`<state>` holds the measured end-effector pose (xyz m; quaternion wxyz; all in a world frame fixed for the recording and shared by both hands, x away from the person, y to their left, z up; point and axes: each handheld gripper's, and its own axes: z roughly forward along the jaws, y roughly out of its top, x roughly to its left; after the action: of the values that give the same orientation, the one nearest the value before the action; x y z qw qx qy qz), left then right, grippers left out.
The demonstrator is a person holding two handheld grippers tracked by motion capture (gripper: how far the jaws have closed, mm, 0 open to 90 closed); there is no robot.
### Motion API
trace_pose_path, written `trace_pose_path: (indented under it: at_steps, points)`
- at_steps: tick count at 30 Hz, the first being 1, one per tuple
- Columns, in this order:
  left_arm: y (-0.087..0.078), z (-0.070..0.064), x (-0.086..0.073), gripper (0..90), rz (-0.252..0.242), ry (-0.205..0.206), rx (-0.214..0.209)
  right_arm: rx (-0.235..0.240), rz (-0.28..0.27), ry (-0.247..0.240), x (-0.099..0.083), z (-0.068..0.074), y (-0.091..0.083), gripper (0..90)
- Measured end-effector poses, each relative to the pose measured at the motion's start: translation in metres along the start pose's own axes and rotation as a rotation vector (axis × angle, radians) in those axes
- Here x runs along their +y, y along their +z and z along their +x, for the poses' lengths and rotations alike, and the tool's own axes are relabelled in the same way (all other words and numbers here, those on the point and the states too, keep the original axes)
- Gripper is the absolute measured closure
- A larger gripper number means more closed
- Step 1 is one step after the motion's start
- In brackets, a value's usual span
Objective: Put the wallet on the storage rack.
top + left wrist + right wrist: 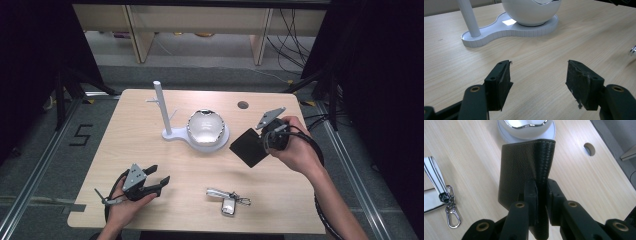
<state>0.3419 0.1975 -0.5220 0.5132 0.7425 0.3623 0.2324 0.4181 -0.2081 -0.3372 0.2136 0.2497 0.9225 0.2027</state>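
A black leather wallet (pixel 249 147) hangs above the table right of centre, and my right gripper (pixel 266 138) is shut on its folded edge. In the right gripper view the wallet (pixel 524 167) stands upright between the jaws. My left gripper (pixel 159 176) rests low at the front left, open, with nothing between its fingertips (pixel 499 82). A white stand (pixel 200 131) with a round bowl and a thin post (pixel 161 107) sits mid-table, just left of the wallet. A key fob with a striped strap and clip (pixel 227 199) lies near the front edge.
A round cable hole (pixel 243 105) is in the table's far right part. Bare wood lies between the left gripper and the stand base (pixel 506 30). In the right gripper view the strap and clip (pixel 441 195) lie to the left.
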Motion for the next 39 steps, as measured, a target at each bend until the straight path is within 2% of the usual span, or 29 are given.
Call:
trace_pose_path:
  at_steps: [6,9,12,13,18,19,24,26,28,30,34,37,39]
  points:
    - [0.0,0.0,0.0,35.4,0.002,0.0,0.003,0.007,-0.023,-0.017,0.01,0.003,-0.001,81.5]
    - [0.0,0.0,0.0,35.4,0.002,-0.001,0.003,0.01,-0.036,-0.049,0.015,0.004,-0.001,81.5]
    - [0.0,0.0,0.0,35.4,-0.002,0.0,0.001,0.006,-0.038,-0.038,0.017,0.005,-0.001,81.5]
    - [0.0,0.0,0.0,35.4,-0.002,-0.001,0.001,0.007,-0.045,-0.049,0.02,0.005,0.0,81.5]
    - [0.0,0.0,0.0,35.3,-0.007,-0.005,-0.004,0.014,-0.04,-0.045,0.025,0.007,0.001,81.4]
    - [0.0,0.0,-0.001,35.3,-0.007,-0.005,-0.004,0.017,-0.039,-0.07,0.027,0.006,0.002,81.5]
    - [0.0,0.0,-0.001,35.3,-0.007,-0.002,-0.004,0.009,-0.031,-0.09,0.032,0.007,0.003,81.4]
    - [0.0,0.0,-0.001,35.3,-0.007,-0.005,-0.004,0.012,-0.026,-0.114,0.036,0.008,0.005,81.4]
    - [0.0,0.0,-0.001,35.4,-0.007,-0.005,-0.004,0.012,-0.022,-0.102,0.037,0.009,0.005,81.4]
    - [0.0,0.001,0.0,35.3,0.0,-0.004,-0.004,0.006,-0.021,-0.132,0.041,0.008,0.008,81.4]
    - [0.0,0.001,0.0,35.3,0.0,-0.004,-0.004,-0.002,-0.015,-0.126,0.044,0.01,0.008,81.4]
    - [0.0,0.0,-0.001,35.3,-0.007,-0.004,-0.003,-0.007,-0.027,-0.164,0.049,0.01,0.009,81.4]
    - [0.0,0.0,-0.001,35.3,-0.007,-0.004,-0.004,-0.011,-0.03,-0.163,0.052,0.011,0.008,81.3]
